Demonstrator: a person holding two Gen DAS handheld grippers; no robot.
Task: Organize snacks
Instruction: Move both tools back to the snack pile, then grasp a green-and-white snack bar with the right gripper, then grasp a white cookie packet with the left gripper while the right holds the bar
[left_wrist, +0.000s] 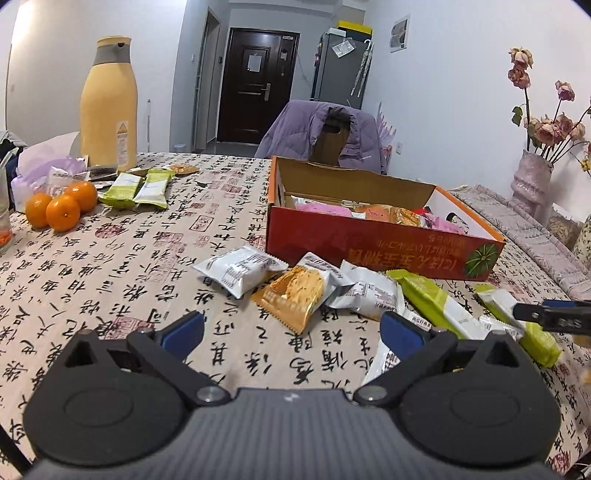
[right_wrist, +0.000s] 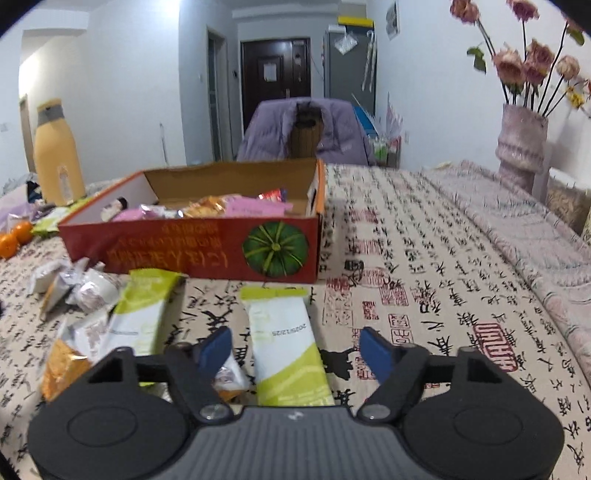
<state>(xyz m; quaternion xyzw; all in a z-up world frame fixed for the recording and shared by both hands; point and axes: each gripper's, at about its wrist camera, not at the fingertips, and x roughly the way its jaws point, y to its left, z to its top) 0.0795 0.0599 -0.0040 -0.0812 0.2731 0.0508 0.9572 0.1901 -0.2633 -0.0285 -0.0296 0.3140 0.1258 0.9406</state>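
The right gripper (right_wrist: 293, 350) hangs with jaws apart around a green-and-white snack bar (right_wrist: 286, 345) lying on the desk (right_wrist: 443, 295) before the red box (right_wrist: 192, 251); next, pinch it; the left gripper (left_wrist: 291, 334) waits open, empty.

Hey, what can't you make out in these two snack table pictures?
- Box contents: near wall hides most, both views.
- White packet: left tongs cover its lower end, left view.
- Small packet: right tongs partly cover it, right view.
- Box lettering: upside down, blurred.
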